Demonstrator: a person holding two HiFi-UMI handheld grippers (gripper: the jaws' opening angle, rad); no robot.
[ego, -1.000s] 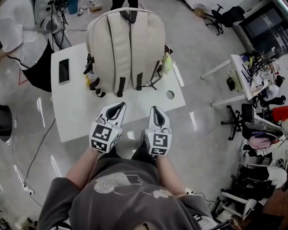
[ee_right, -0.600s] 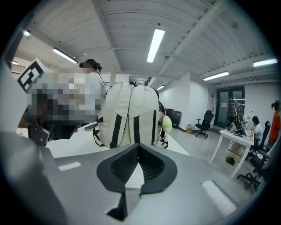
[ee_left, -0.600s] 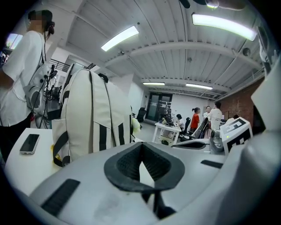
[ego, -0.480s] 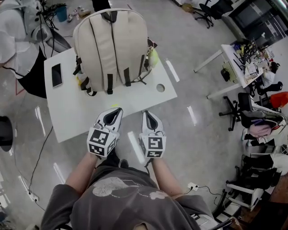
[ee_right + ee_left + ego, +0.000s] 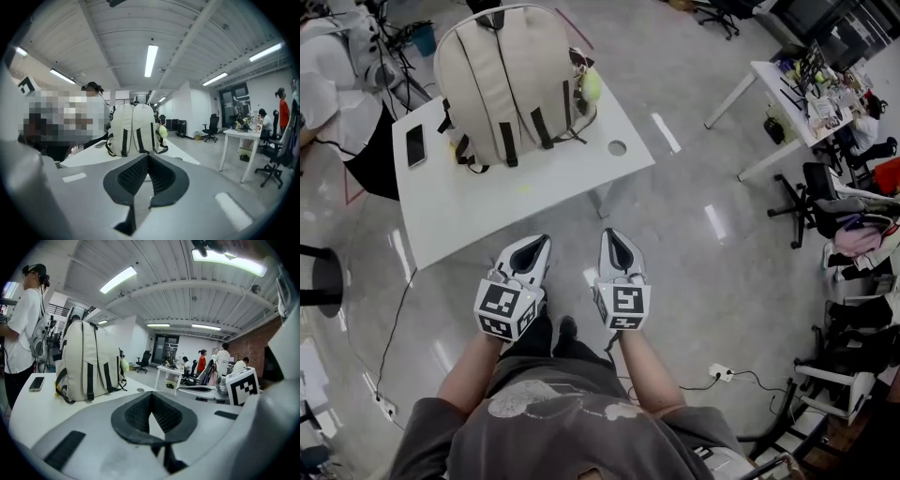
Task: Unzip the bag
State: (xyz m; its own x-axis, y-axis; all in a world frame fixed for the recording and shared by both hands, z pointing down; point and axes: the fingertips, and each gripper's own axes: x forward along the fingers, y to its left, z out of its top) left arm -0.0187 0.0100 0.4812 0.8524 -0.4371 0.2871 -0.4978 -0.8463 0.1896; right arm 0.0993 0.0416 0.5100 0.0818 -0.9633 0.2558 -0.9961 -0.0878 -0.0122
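A beige backpack (image 5: pixel 511 80) with dark straps stands upright on the white table (image 5: pixel 487 206), back panel toward me. It also shows in the left gripper view (image 5: pixel 89 362) and the right gripper view (image 5: pixel 135 129). A yellow-green toy (image 5: pixel 591 87) hangs at its right side. Both grippers hover over the floor, well short of the table's near edge. My left gripper (image 5: pixel 536 246) is shut, its pads meeting at the tip (image 5: pixel 151 394) with nothing between them. My right gripper (image 5: pixel 611 236) is shut and empty too (image 5: pixel 147 157). No zipper pull can be made out.
A phone (image 5: pixel 415 145) lies on the table left of the bag, and a round hole (image 5: pixel 617 147) sits near the table's right corner. A person in white (image 5: pixel 333 66) stands at the table's left. A cluttered desk (image 5: pixel 797 89) and office chairs (image 5: pixel 825 202) are at the right.
The table and backpack have slid up and away in the head view. Both grippers, earlier at the table's near edge, now hang over the floor farther from it, still shut.
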